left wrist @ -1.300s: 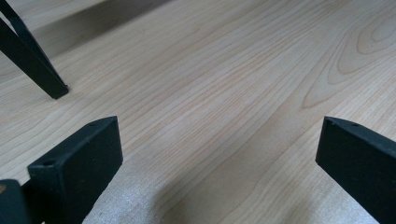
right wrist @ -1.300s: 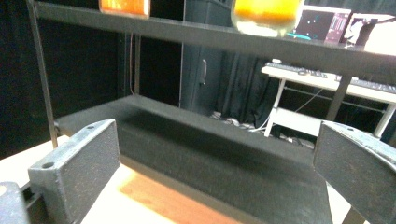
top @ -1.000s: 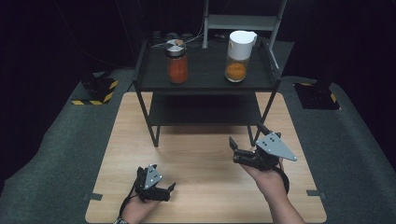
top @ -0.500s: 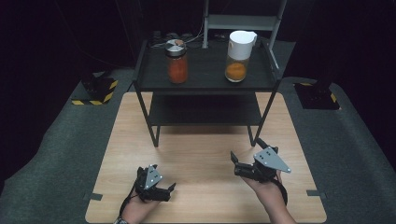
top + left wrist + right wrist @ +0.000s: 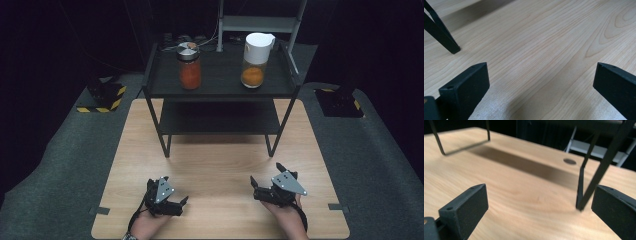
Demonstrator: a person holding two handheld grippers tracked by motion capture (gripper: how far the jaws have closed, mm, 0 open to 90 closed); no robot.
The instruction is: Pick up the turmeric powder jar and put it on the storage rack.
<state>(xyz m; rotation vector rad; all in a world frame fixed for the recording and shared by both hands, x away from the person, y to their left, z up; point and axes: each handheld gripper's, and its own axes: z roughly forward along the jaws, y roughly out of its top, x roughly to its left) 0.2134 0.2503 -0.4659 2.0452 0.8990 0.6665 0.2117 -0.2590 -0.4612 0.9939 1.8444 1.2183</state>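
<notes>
- The left gripper point(image 5: 172, 202) rested low on the wooden table point(image 5: 215, 165) near the person's edge, its jaws wide apart with nothing but bare wood grain between them in the left gripper view.
- The right gripper point(image 5: 257, 186) sat opposite, also near that edge, jaws likewise spread and empty; one leg of the black shelf rack point(image 5: 220, 87) stood just ahead of it in the right gripper view.
- The nearest things to handle were on the rack's top shelf, well apart from both tools: a jar of red contents point(image 5: 189, 66) and a white-lidded jar point(image 5: 256, 60) with orange contents.
- The lids' fit was too small to judge, so any reach probably ought to come in level, over the shelf's raised rim, and close on the jar's body below the lid.
</notes>
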